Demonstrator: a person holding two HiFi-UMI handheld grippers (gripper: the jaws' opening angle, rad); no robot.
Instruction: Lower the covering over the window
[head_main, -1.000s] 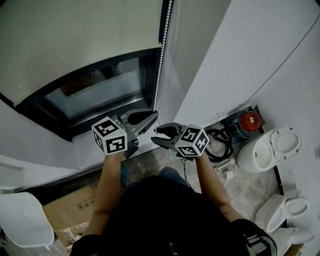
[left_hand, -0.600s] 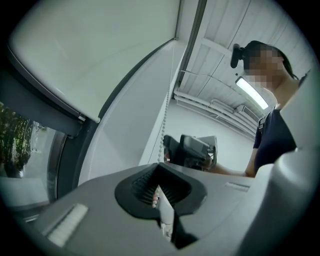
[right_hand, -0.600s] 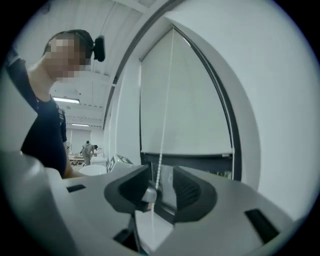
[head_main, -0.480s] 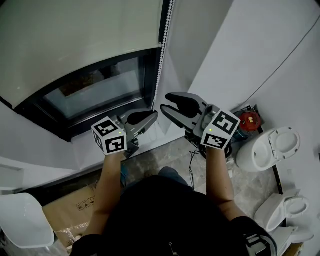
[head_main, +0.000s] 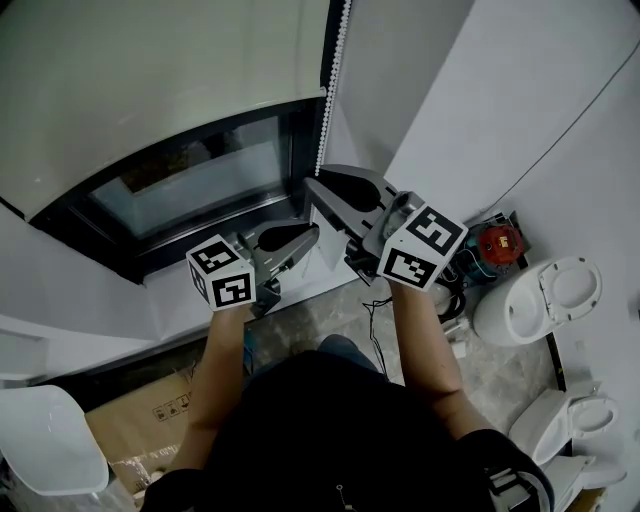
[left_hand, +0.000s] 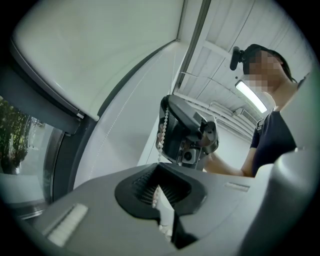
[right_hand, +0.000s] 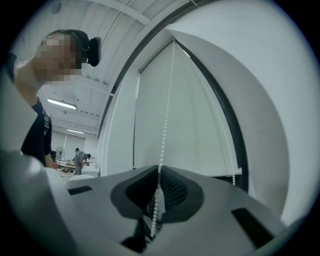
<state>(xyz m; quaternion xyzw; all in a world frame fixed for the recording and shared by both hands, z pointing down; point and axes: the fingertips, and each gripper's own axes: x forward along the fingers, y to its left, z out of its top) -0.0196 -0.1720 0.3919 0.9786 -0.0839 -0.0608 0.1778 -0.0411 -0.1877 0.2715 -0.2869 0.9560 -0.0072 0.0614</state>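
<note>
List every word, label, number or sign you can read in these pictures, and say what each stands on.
No text can be read.
Box: dark printed marks, too small to read.
Marker cubes: black-and-white square patterns only, no words or numbers.

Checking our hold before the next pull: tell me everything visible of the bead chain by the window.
The bead chain is a thin string of small white beads, plastic by the look, hanging straight down beside the right edge of the roller blind. The left gripper is shut on it; the right gripper, whose jaws have just been closing, pinches it just above, with the chain between its jaws.
</note>
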